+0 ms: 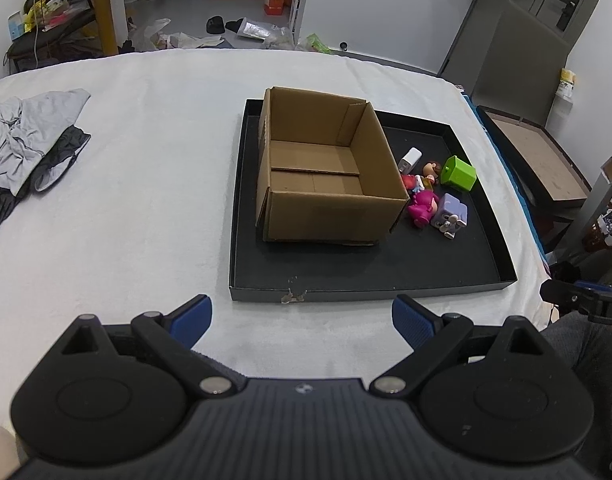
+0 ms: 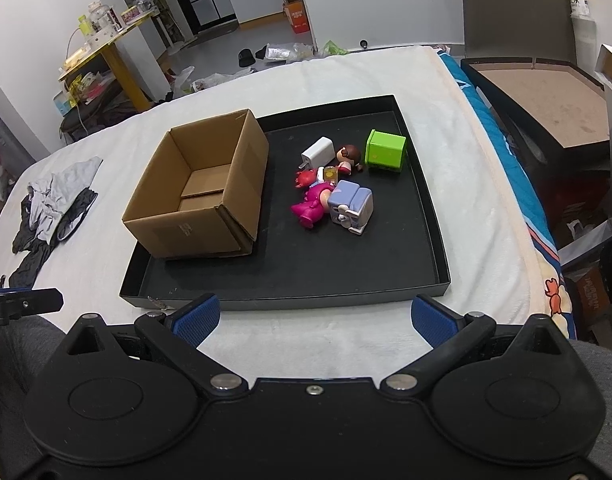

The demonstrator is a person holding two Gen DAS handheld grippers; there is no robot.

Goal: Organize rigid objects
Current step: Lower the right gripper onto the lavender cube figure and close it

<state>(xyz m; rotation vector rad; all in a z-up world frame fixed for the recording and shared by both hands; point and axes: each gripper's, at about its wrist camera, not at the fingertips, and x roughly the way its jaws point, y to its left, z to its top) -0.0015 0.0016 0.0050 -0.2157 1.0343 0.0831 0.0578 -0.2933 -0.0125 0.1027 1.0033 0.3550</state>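
Where the small toys lie together on the black tray (image 2: 426, 216), they are straight ahead of the right hand-held gripper (image 2: 315, 318) and well apart from it. A white charger (image 2: 318, 151), a small doll (image 2: 348, 157), a green cube (image 2: 385, 151), a pink figure (image 2: 312, 202) and a purple block toy (image 2: 352, 204) lie in one group, the pink figure touching the purple one. The open cardboard box (image 2: 198, 196) stands on the same tray, ahead and to the left of this hand-held gripper, and nothing is seen inside. The tray rests on a white blanket (image 2: 474, 184) covering a bed. Some grey clothes (image 2: 54, 200) lie far to the left. The right hand-held gripper has its blue fingers (image 2: 198, 318) spread wide and holds nothing. The left hand-held gripper (image 1: 302, 320) is also spread wide and bare, near the front edge of the tray, the box ahead of it.
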